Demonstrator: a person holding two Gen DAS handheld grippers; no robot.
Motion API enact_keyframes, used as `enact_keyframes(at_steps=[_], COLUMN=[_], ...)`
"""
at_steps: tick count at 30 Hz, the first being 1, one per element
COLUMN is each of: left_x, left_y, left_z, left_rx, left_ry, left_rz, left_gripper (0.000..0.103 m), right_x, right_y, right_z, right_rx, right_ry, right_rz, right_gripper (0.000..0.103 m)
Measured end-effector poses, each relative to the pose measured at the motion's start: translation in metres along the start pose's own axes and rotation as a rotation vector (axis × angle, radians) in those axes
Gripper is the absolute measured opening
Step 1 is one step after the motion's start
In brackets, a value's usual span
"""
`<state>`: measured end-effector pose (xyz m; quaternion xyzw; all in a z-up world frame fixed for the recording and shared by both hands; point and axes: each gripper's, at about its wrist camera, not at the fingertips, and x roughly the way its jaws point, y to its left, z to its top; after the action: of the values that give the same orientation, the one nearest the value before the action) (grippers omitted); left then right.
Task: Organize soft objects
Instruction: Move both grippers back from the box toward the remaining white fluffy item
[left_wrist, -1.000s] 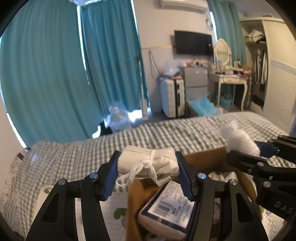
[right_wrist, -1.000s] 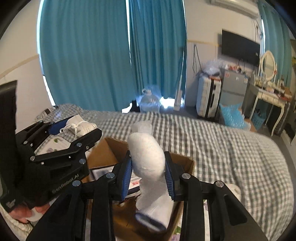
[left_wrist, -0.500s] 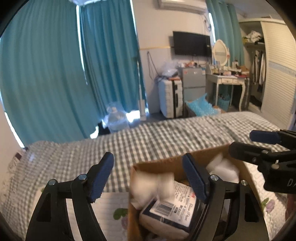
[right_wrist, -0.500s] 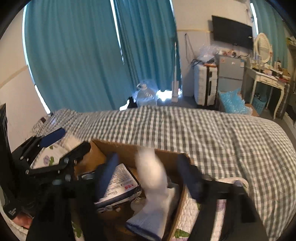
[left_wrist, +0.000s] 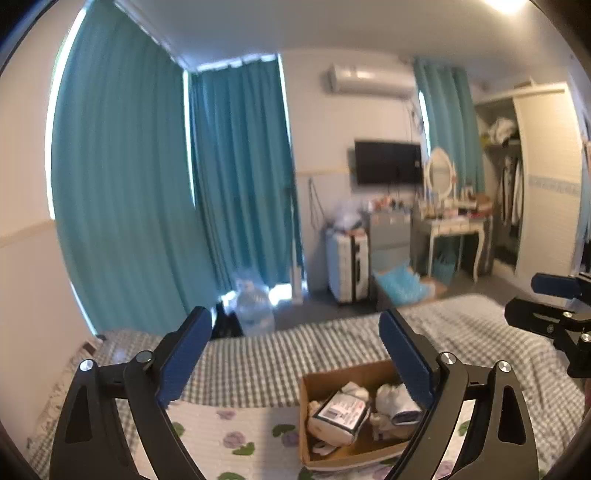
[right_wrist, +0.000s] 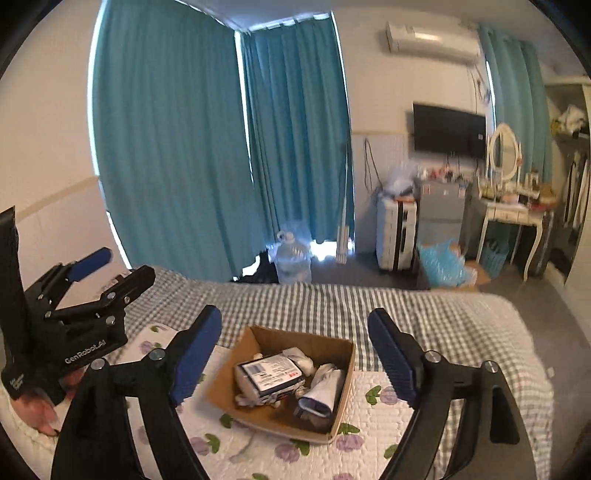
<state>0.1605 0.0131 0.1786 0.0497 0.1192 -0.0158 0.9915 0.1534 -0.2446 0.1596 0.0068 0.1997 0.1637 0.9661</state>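
An open cardboard box (right_wrist: 343, 373) sits on the flowered quilt on the bed; it also shows in the left wrist view (left_wrist: 306, 417). Inside lie a wrapped white pack with a barcode label (right_wrist: 267, 374), a white sock with a blue-grey cuff (right_wrist: 321, 391) and a white rolled cloth (right_wrist: 299, 356). My left gripper (left_wrist: 295, 354) is open and empty, raised above and behind the box. My right gripper (right_wrist: 295, 352) is open and empty, raised above the box. Each gripper shows in the other's view, the left one (right_wrist: 92, 273) and the right one (left_wrist: 546, 299).
The bed has a grey checked cover (right_wrist: 369, 302) and a flowered quilt (right_wrist: 258, 450). Teal curtains (right_wrist: 221, 147) hang behind. A water jug (right_wrist: 293, 258), a suitcase (right_wrist: 397, 232) and a dressing table (right_wrist: 513, 210) stand on the floor beyond the bed.
Both grippers opened and dropped their loads, the white cloth bundle and the white sock, into the box. Both grippers then rose and pulled back from the box.
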Motion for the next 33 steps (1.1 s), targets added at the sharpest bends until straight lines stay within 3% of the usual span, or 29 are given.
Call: enact_keyframes(at_steps=[5,10,24,33], left_x=[-0.048,-0.053,0.054,0.108], left_y=[0.017,0.024,0.026,0.049], left_z=[-0.008,-0.053,-0.221,-0.299], left_rx=[-0.028,-0.027,0.032,-0.025], left_ry=[-0.017,0.039,0.337,0.521], left_rz=[-0.033,-0.033,-0.042,-0.024], left_gripper=[0.094,0.094,0.094,0.094], right_x=[-0.051,-0.046,0.134,0.228], right_y=[0.029,0.044,0.051,0.057], right_z=[-0.011,-0.052,-0.221,-0.295], right_rx=[-0.042,-0.044,0.005,0.029], right_ry=[-0.052,-0.001,0.353,0.532], right_rz=[-0.010,0.007,-0.007,0.045], right_gripper=[0.100,0.100,0.098,0.071])
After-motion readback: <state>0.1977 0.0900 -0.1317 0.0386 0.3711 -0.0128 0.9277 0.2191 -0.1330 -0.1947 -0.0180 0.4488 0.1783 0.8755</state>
